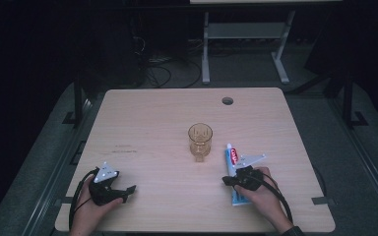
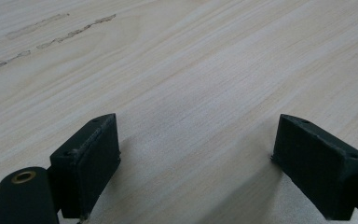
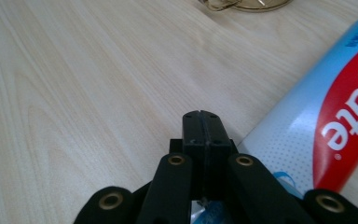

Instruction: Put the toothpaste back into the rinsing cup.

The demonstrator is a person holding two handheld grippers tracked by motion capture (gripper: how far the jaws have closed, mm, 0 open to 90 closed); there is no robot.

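Resting my right hand-held gripper beside the toothpaste tube, jaws pressed together, empty.
Left hand-held gripper sits spread on the counter, idle; tube lies near the cup, probably its destination.

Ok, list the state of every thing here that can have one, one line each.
left gripper: open, nothing between its jaws, low over bare table.
right gripper: shut, nothing held, beside the toothpaste tube.
toothpaste tube: lying flat on the table, cap end pointing away from the person.
glass mug: upright, looks empty, standing apart from the tube.
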